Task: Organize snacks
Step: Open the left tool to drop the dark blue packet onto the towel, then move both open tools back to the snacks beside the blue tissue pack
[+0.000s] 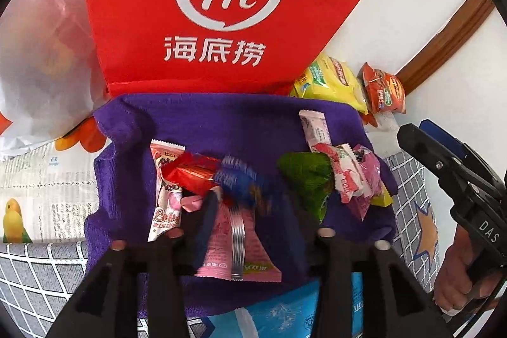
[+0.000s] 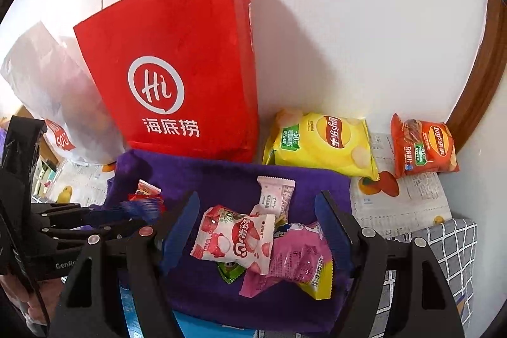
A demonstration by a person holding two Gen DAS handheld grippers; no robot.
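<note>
The right gripper (image 2: 256, 224) stood unclenched, its jaws straddling the lychee candy packet (image 2: 233, 238) on the purple cloth (image 2: 221, 176) (long axis crosswise between them). The left gripper (image 1: 253, 211) was parted, grasping nothing, above its own heap, the blue wrapper (image 1: 240, 179) nearest.

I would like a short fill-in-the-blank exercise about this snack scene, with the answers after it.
1. The small snacks lie on a ___ cloth.
2. The paper bag behind them is ___.
3. The yellow chip bag lies to the ___ of the orange chip bag in the right wrist view.

Answers: purple; red; left
</note>
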